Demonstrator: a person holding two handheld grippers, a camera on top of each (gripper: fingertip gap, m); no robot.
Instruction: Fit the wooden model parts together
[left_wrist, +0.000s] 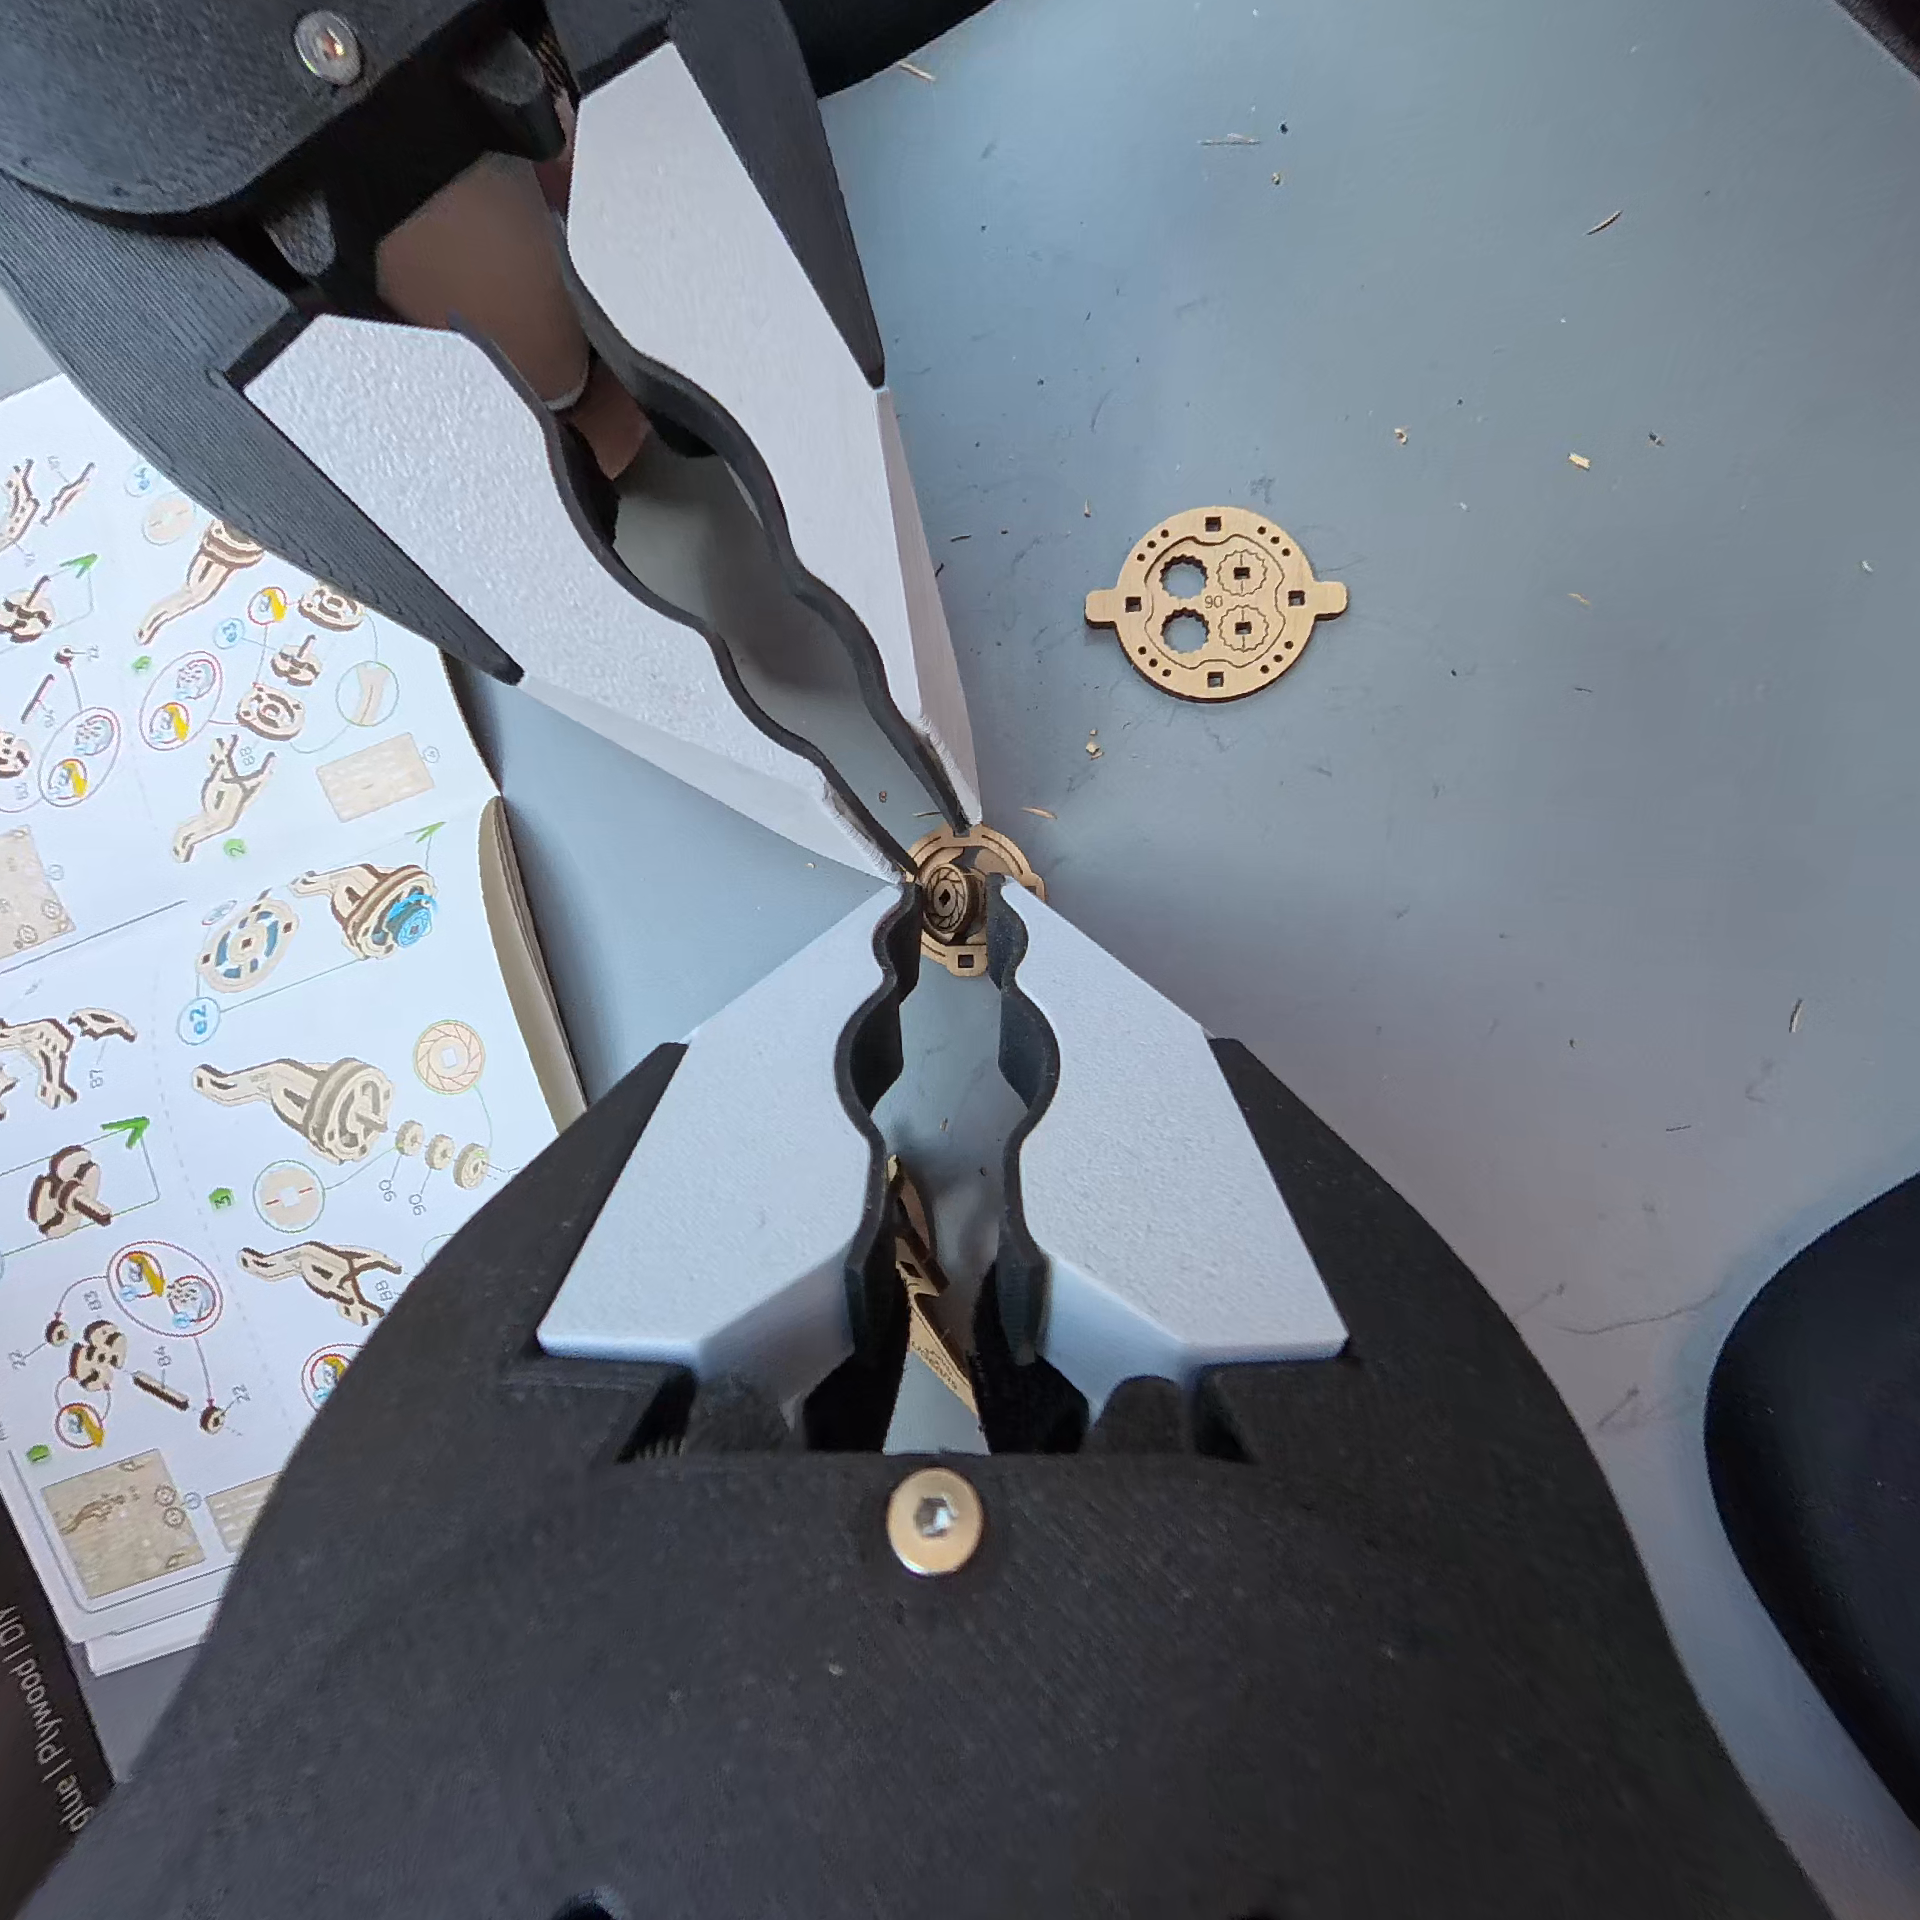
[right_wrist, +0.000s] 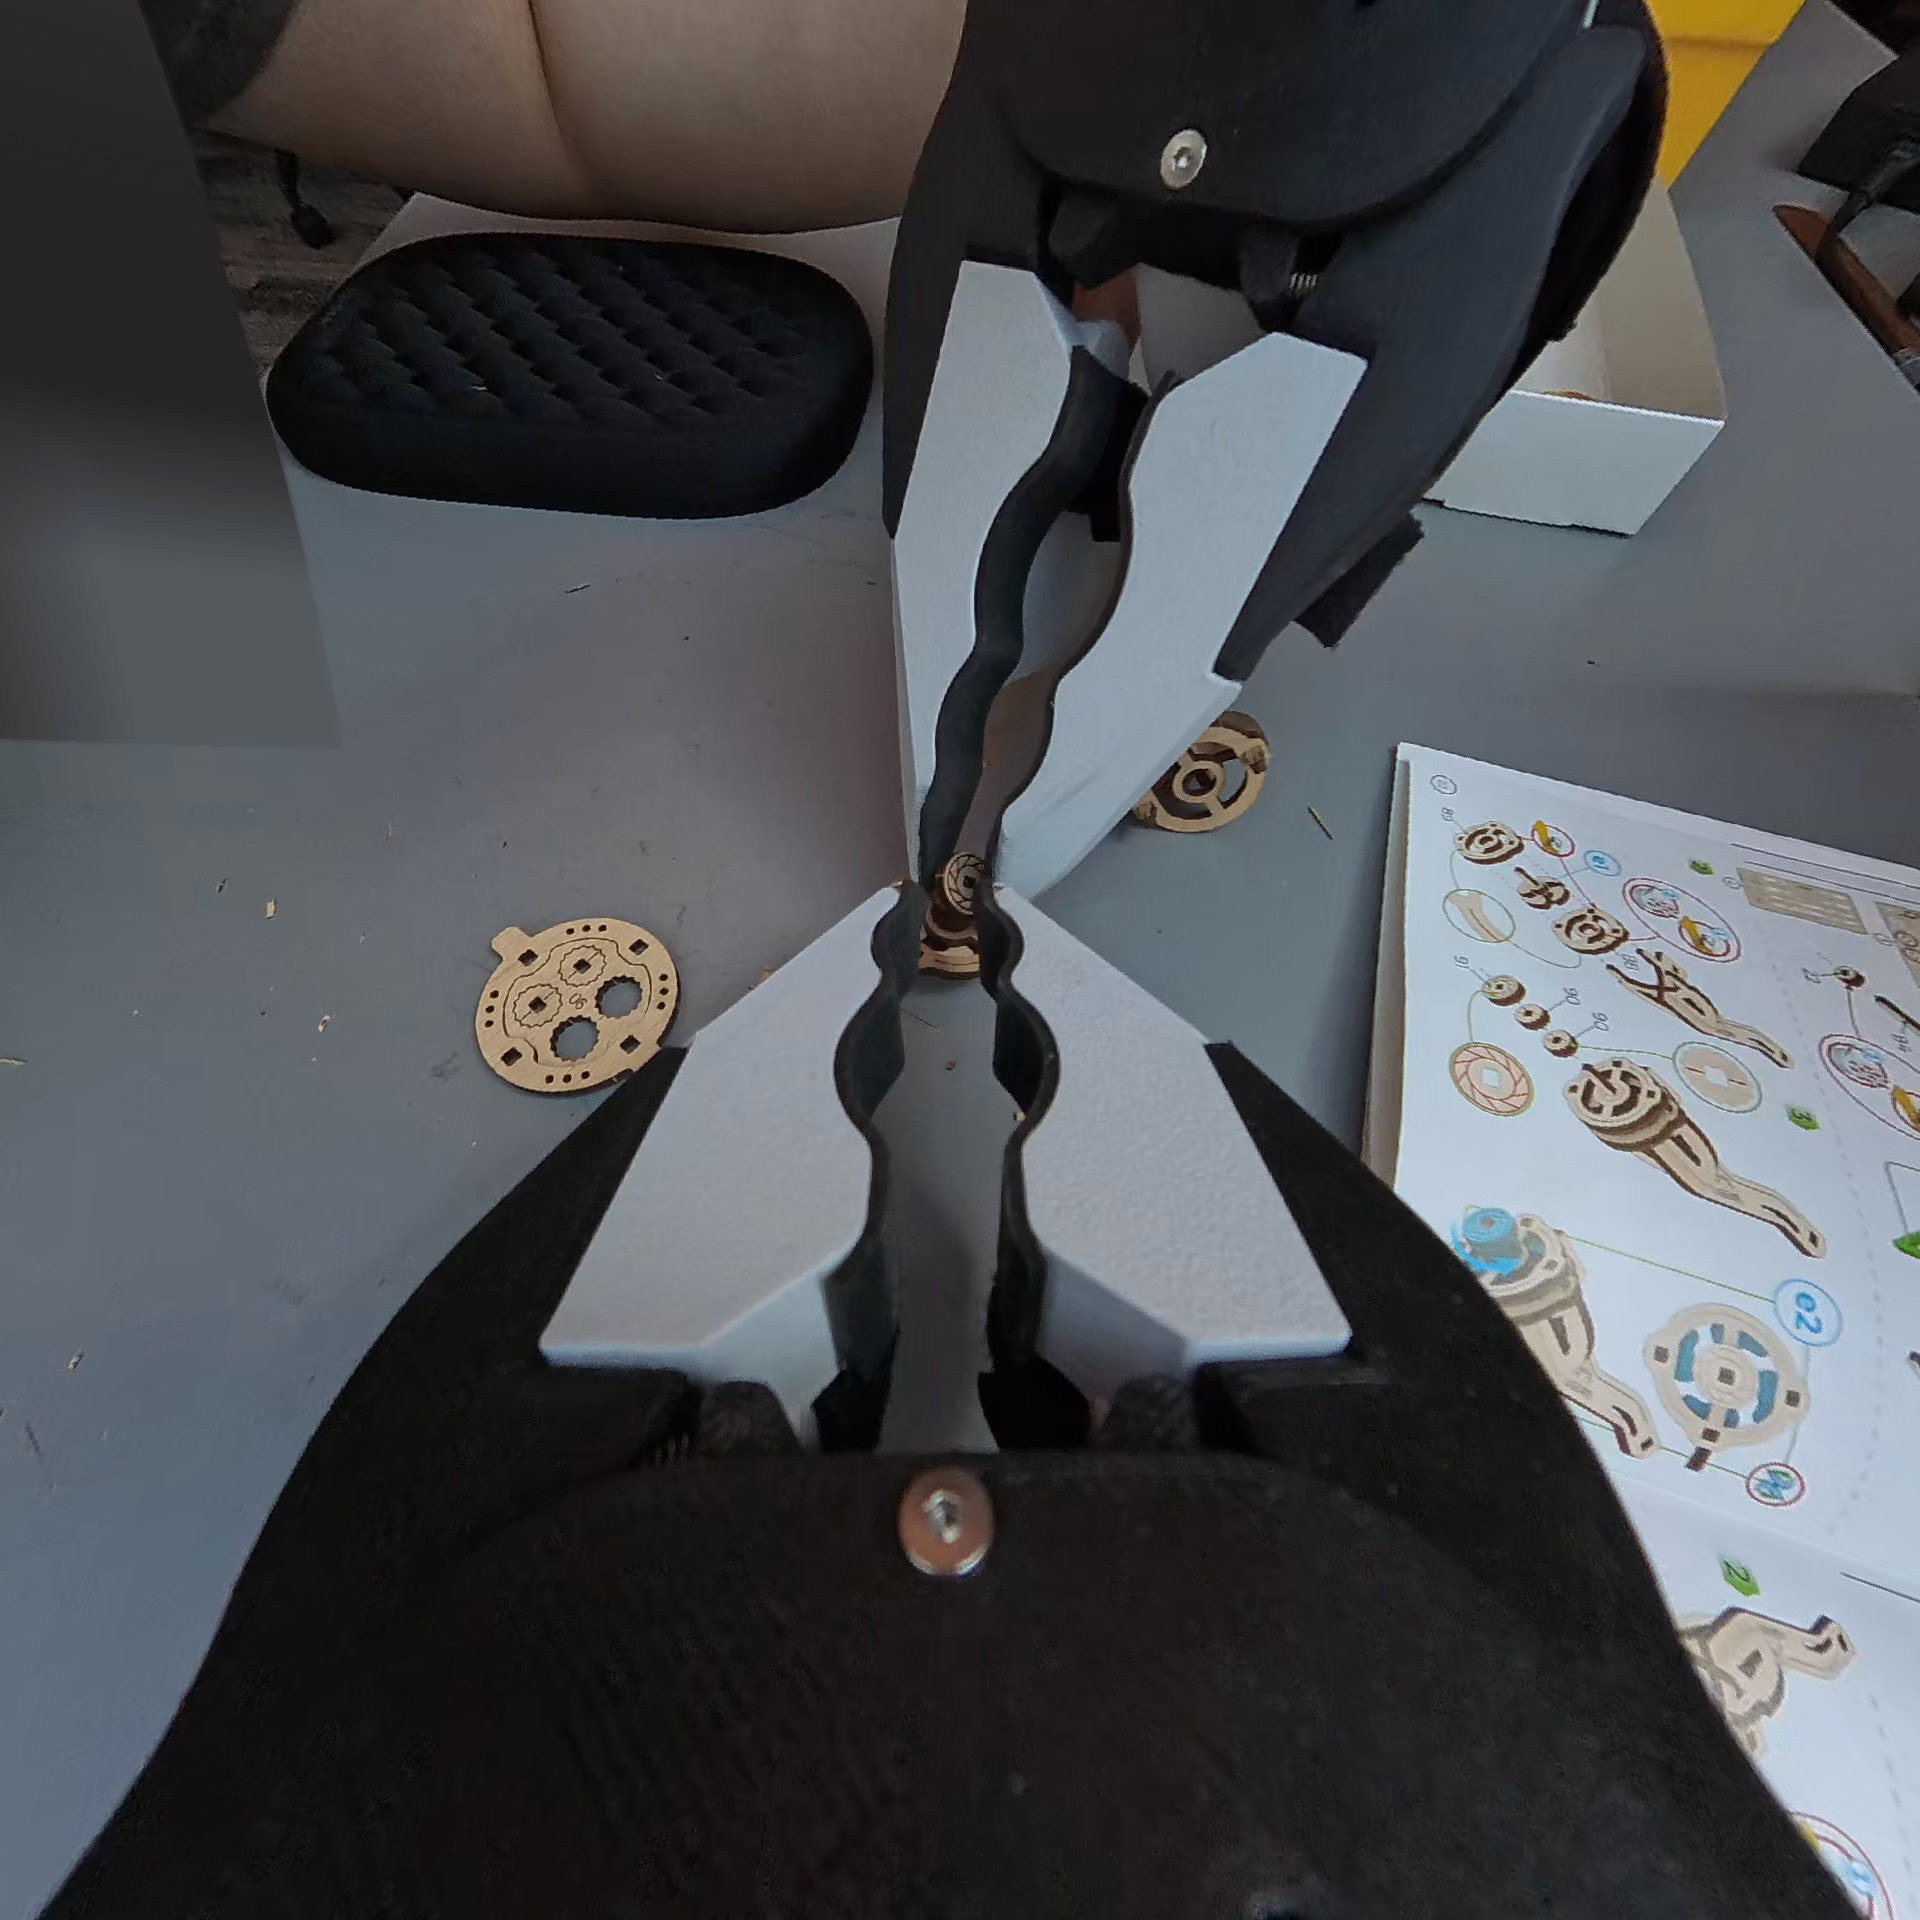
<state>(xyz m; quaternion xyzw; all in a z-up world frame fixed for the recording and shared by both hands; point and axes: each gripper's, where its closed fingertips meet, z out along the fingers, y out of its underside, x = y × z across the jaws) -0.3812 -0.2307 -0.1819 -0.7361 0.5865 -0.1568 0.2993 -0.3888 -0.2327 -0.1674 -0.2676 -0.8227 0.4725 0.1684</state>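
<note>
My left gripper (left_wrist: 951, 902) is shut on a small wooden gear wheel (left_wrist: 948, 896), also seen in the right wrist view (right_wrist: 963, 876). The gear sits at the hub of a round spoked wooden disc assembly (left_wrist: 1003, 868), seen edge-on in the right wrist view (right_wrist: 948, 951). My right gripper (right_wrist: 948, 920) is shut on that assembly. In the left wrist view it comes in from the upper left (left_wrist: 925, 836) and pinches the disc's rim. The two grippers meet tip to tip just above the grey table (left_wrist: 1455, 935). Another wooden piece (left_wrist: 920, 1283) shows behind my left fingers.
A round wooden plate with gear cut-outs (left_wrist: 1216, 603) (right_wrist: 577, 1003) lies on the table. A spoked wooden wheel (right_wrist: 1205, 784) lies behind the left gripper. An instruction sheet (left_wrist: 208, 935) (right_wrist: 1662, 1143), a black cushion (right_wrist: 571, 374) and a white box (right_wrist: 1579, 447) border the area. Less than 4 cm separates the two grippers' tips.
</note>
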